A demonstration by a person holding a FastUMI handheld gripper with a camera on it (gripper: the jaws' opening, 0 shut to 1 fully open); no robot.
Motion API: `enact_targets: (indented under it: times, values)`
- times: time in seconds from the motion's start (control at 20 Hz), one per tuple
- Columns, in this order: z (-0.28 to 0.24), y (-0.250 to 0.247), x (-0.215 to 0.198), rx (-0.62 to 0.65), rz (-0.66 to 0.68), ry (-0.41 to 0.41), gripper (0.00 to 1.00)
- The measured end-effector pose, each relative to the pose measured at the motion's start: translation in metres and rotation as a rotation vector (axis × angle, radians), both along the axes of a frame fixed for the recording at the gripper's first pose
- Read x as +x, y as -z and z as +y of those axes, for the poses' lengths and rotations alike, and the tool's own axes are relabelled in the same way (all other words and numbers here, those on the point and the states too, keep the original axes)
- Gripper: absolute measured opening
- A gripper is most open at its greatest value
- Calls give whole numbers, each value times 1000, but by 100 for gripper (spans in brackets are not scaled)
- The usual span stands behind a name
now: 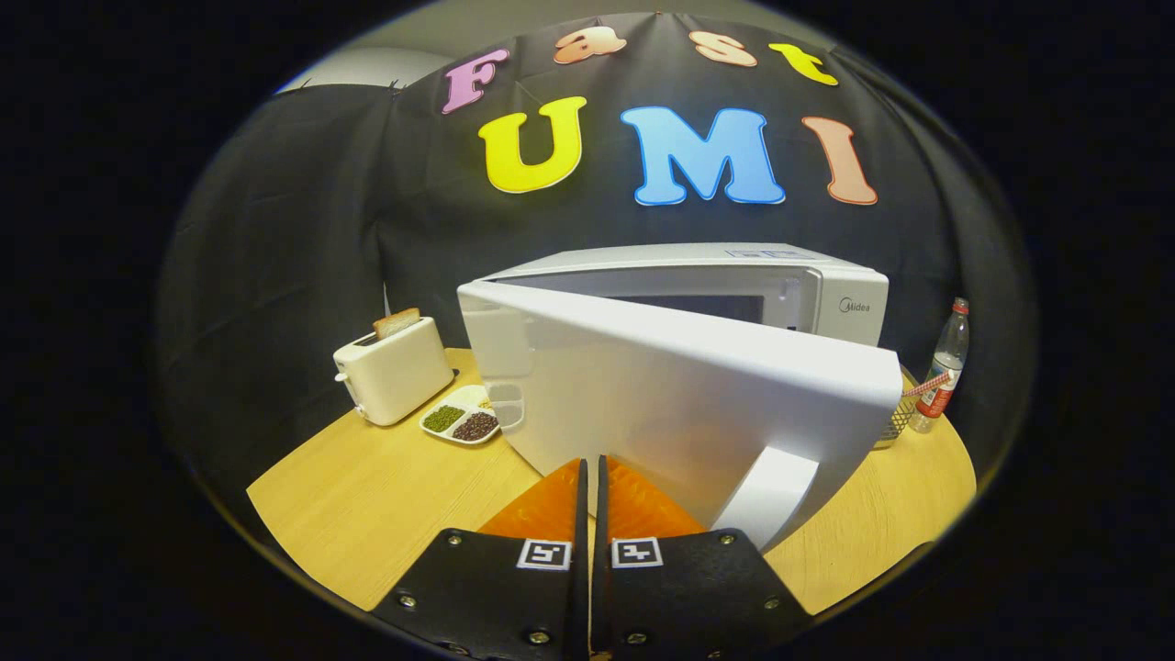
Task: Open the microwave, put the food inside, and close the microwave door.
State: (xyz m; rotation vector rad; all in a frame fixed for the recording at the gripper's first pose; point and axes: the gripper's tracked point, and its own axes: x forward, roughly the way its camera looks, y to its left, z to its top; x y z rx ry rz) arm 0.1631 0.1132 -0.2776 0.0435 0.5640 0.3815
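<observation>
A white microwave [734,275] stands on the wooden table [367,496]. Its door [679,404] is partly swung out, hinged on the left, with the outer face toward me and the handle [771,491] at its right end. My gripper [592,464] is shut with nothing between its fingers, and the tips touch or nearly touch the door's face, left of the handle. A white divided plate of food [462,418] with green and dark beans lies on the table left of the door, beside the toaster.
A cream toaster [393,367] with a slice of bread [397,322] stands at the left back of the table. A plastic water bottle [944,367] and a wire basket [900,418] stand right of the microwave. Bare tabletop lies left of my fingers.
</observation>
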Motion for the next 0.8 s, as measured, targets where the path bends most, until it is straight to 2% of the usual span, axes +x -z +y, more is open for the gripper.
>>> enact_targets:
  times: [0.8]
  values:
    - [-35, 12, 72, -37, -26, 96, 2]
